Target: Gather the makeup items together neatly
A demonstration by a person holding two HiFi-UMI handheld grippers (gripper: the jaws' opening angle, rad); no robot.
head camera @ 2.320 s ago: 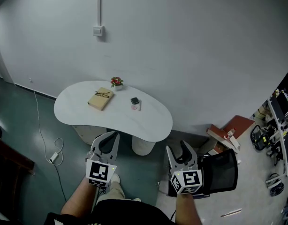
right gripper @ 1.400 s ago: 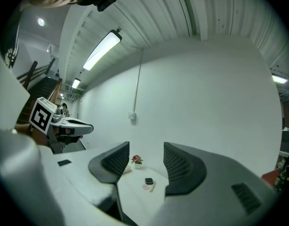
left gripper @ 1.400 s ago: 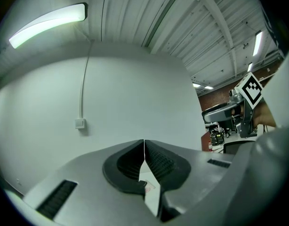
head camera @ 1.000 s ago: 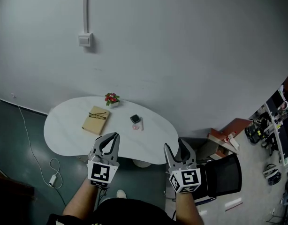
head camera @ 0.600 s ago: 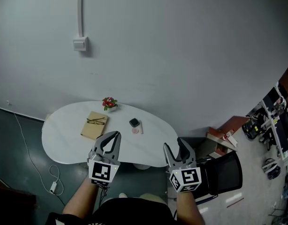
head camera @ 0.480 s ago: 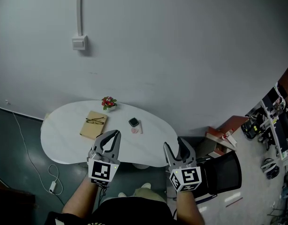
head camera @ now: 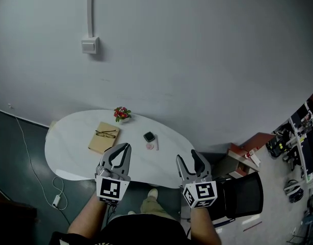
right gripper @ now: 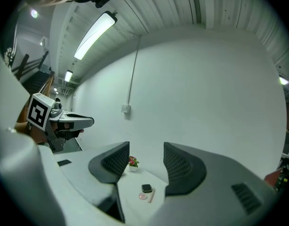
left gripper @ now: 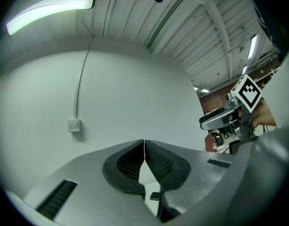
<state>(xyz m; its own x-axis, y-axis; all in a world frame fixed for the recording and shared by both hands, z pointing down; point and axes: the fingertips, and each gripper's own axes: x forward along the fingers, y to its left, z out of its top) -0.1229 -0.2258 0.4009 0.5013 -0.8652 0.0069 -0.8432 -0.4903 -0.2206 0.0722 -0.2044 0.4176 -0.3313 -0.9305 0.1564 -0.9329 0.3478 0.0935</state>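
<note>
On the white kidney-shaped table [head camera: 70, 152] lie a black compact [head camera: 149, 137], a small pink round item [head camera: 150, 146] and a pale stick [head camera: 156, 143], close together. The right gripper view shows the compact [right gripper: 146, 188], pink item [right gripper: 143, 196] and stick [right gripper: 151, 195] far off between the jaws. My left gripper [head camera: 125, 148] is held in the air at the table's near edge, shut and empty, its pads meeting at the tips [left gripper: 144, 143]. My right gripper [head camera: 187, 156] hovers beside it, open with nothing between its jaws [right gripper: 146, 149].
A tan book with glasses on it [head camera: 103, 138] and a small red flower pot [head camera: 122, 114] stand on the table's left and back. A black chair [head camera: 243, 190] is at my right, red books [head camera: 248, 149] on the floor behind it, and a cable [head camera: 57, 195] at the left.
The table has drawn nearer to the grippers as the person walked toward it. Both grippers keep the same pose and jaw state.
</note>
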